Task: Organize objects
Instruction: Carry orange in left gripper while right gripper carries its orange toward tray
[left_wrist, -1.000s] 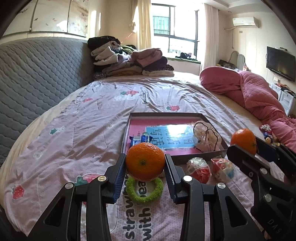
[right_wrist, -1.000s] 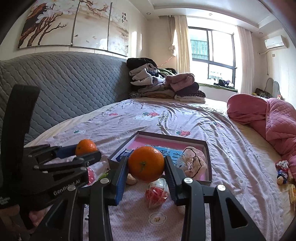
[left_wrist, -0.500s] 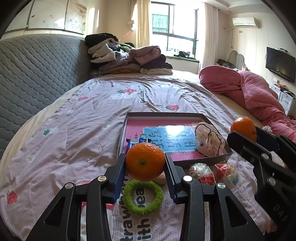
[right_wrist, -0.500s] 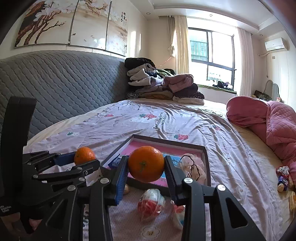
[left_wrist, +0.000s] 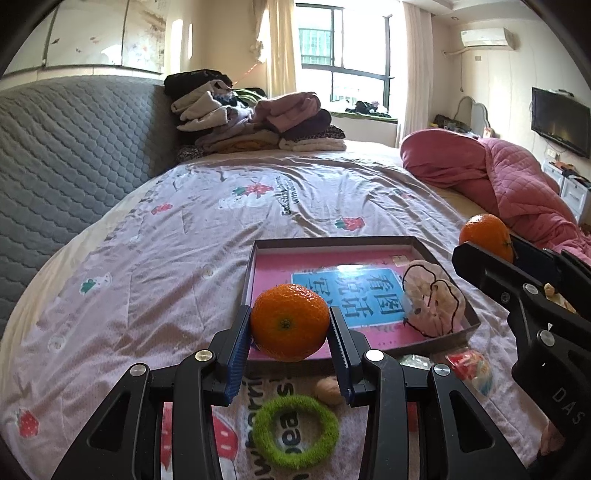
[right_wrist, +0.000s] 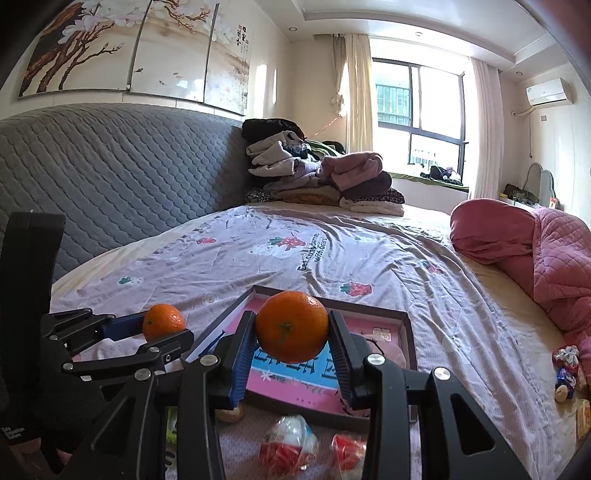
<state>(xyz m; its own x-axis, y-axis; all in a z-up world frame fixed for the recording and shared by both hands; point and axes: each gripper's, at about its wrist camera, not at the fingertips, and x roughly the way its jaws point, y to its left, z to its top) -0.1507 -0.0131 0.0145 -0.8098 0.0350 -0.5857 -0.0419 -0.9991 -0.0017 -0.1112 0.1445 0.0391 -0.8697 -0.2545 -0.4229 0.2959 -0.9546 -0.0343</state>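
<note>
Each gripper holds an orange above the bed. My left gripper (left_wrist: 290, 326) is shut on one orange (left_wrist: 290, 321), over the near left edge of a shallow brown box (left_wrist: 421, 243) with a pink and blue sheet inside. My right gripper (right_wrist: 291, 332) is shut on a second orange (right_wrist: 291, 326), over the same box (right_wrist: 410, 332). In the left wrist view the right gripper (left_wrist: 491, 240) and its orange (left_wrist: 485, 236) show at the right. The right wrist view has the left gripper (right_wrist: 155, 328) with its orange (right_wrist: 163, 326) at the left. A pale drawstring pouch (left_wrist: 434, 302) lies in the box.
In front of the box on the bedsheet lie a green fuzzy ring (left_wrist: 295, 430), a walnut (left_wrist: 328, 391) and two clear wrapped red candies (right_wrist: 288, 443) (right_wrist: 347, 452). Folded clothes (left_wrist: 255, 122) are piled at the head of the bed, a pink quilt (left_wrist: 513, 184) at the right.
Both grippers have moved forward over the bed toward the box, each still holding its orange. The ring and candies have slid lower in the views.
</note>
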